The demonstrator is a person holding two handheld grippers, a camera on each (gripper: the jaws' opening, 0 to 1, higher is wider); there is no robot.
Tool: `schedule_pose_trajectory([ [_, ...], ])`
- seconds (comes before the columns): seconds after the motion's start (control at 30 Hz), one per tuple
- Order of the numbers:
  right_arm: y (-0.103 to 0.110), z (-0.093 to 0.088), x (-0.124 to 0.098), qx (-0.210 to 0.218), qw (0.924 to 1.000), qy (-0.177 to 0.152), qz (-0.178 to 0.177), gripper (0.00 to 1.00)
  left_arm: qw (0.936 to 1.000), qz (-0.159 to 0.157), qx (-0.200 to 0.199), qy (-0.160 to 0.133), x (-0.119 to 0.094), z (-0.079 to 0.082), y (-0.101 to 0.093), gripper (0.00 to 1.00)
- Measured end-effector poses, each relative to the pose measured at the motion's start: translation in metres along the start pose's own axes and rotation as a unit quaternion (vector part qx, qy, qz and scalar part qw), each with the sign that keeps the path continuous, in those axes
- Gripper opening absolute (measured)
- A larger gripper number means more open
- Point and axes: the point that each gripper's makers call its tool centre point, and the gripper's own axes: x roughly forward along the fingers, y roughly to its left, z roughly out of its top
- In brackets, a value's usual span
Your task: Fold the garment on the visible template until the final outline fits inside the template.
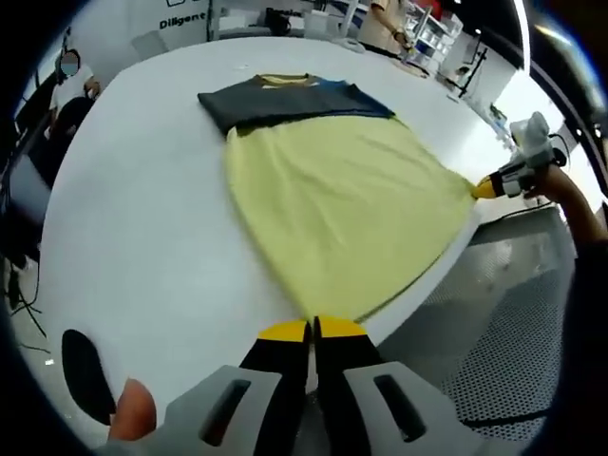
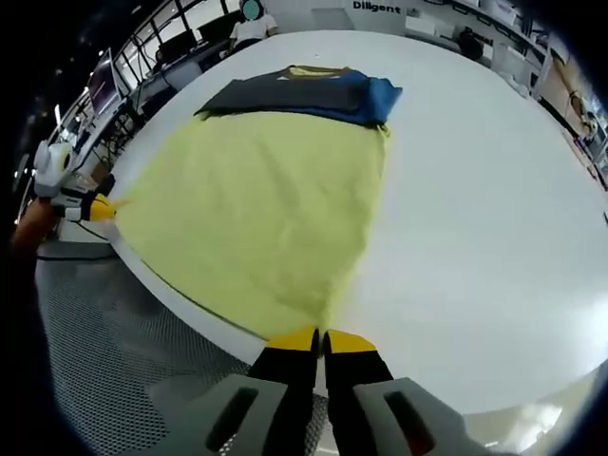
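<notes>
Two grippers: each pinches one hem corner of the shirt, jaws closed on the cloth.
Left gripper (image 1: 313, 330): at the hem corner by the table edge.
Right gripper (image 2: 322, 336): at the other hem corner.
Shirt (image 1: 332, 204): flat on the white table (image 1: 142, 218), yellow body, dark sleeves and collar.
Long axis: from the hem at the near edge to the collar, pointing away.
</notes>
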Motion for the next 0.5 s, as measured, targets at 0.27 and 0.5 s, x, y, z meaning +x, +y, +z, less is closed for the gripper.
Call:
schedule_pose_trajectory([
  [0.27,-0.005,0.007,-0.015,0.013,0.9999,-0.008,-0.001,0.00,0.9995,-0.017,-0.028,-0.006,-0.015,0.010,-0.009,0.02],
  [0.5,-0.004,-0.001,-0.013,0.015,0.9999,0.007,0.003,0.00,0.9992,-0.026,-0.023,0.018,-0.012,-0.003,-0.014,0.02],
])
